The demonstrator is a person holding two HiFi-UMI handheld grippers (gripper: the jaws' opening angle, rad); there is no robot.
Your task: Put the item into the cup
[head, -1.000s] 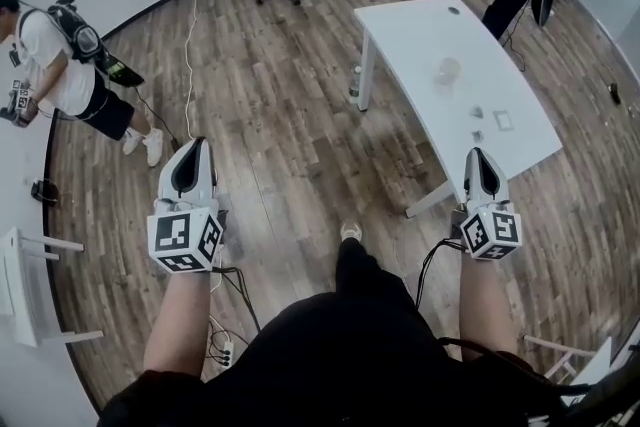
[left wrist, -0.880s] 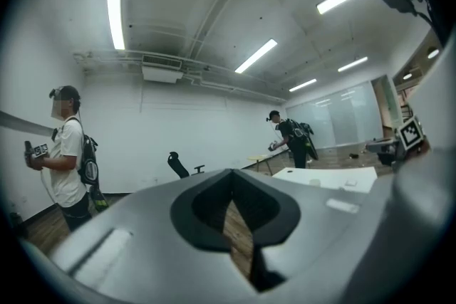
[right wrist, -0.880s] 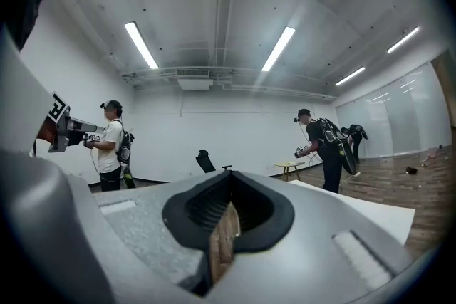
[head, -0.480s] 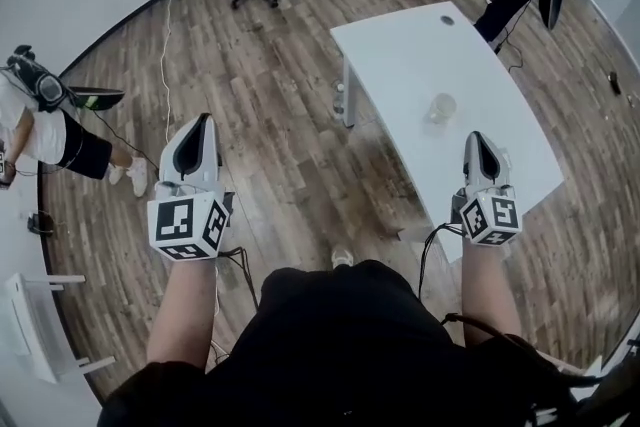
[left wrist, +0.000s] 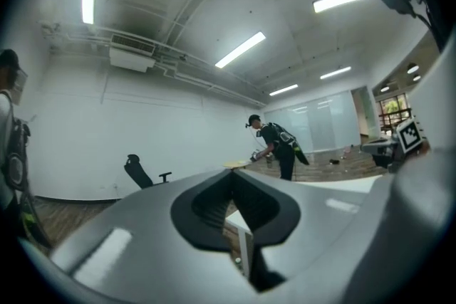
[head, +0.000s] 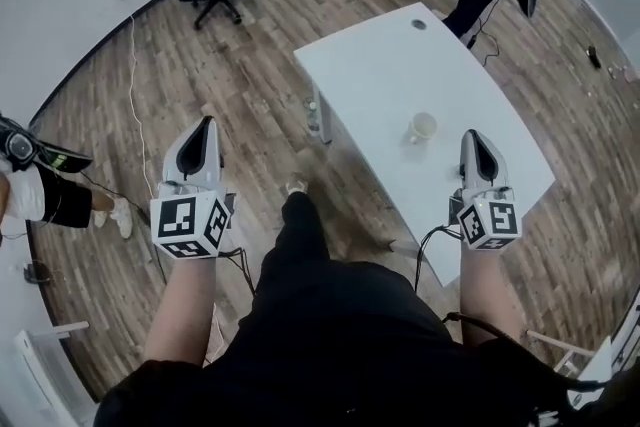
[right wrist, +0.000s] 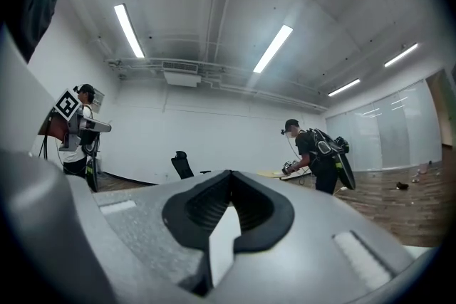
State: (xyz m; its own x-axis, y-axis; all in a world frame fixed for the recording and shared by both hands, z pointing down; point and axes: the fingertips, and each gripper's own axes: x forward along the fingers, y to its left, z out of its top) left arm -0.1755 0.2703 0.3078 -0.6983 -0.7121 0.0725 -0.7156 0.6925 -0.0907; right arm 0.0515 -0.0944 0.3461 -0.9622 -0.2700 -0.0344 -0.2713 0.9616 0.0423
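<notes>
Facing the white counter (head: 380, 65) with both grippers clenched on nothing.
My left gripper (head: 207, 125) hangs over wooden floor (head: 250, 85) at centre left and my right gripper (head: 470, 137) over the counter's near edge at centre right. Both forearms reach out level and parallel (a carrying pose, I'd judge, with nothing to grasp yet). The cup (head: 422, 127) stands upright just left of the right gripper's tip; the item I cannot find in any view.
</notes>
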